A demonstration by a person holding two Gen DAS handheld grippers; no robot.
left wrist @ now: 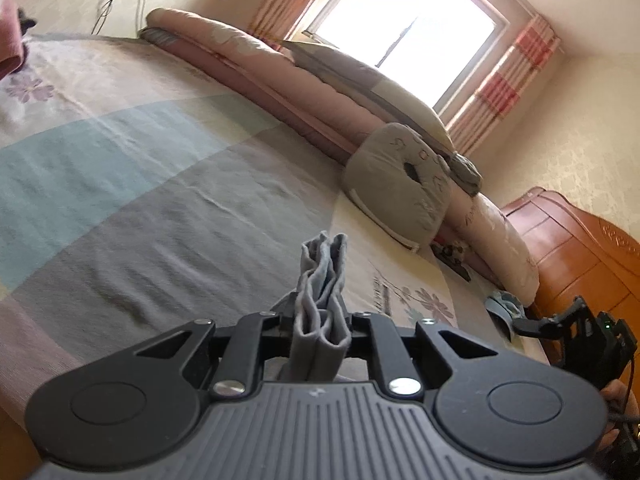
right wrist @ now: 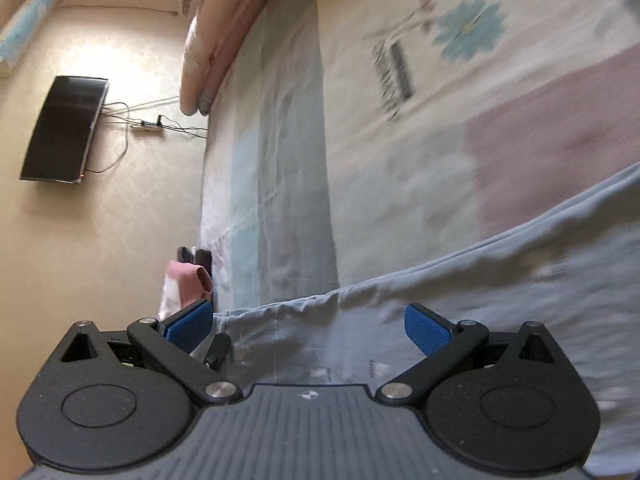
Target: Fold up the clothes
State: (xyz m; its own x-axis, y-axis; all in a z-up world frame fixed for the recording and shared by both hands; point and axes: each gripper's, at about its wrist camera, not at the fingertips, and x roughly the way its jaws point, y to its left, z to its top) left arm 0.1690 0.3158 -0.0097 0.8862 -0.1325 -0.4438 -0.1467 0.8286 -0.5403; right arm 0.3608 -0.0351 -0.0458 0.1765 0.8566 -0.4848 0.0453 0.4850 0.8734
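In the left wrist view my left gripper (left wrist: pixel 318 322) is shut on a bunched fold of grey cloth (left wrist: pixel 322 276), which sticks up between the jaws above the patchwork bedsheet (left wrist: pixel 140 184). The right wrist view shows my right gripper (right wrist: pixel 308 326) standing open, its blue pads (right wrist: pixel 426 330) wide apart with nothing pressed between them. Beneath and ahead of it a pale blue-grey garment (right wrist: pixel 460 292) lies spread on the bed. The right gripper also shows at the right edge of the left wrist view (left wrist: pixel 560 320), held in a hand.
Rolled pink quilts (left wrist: pixel 256 68) and a grey pillow (left wrist: pixel 400 184) line the far side of the bed under a bright window (left wrist: pixel 404 20). A wooden headboard (left wrist: pixel 580 264) stands at the right. A pink folded item (right wrist: pixel 186 284) lies at the bed's edge; a television (right wrist: pixel 64 128) hangs on the wall.
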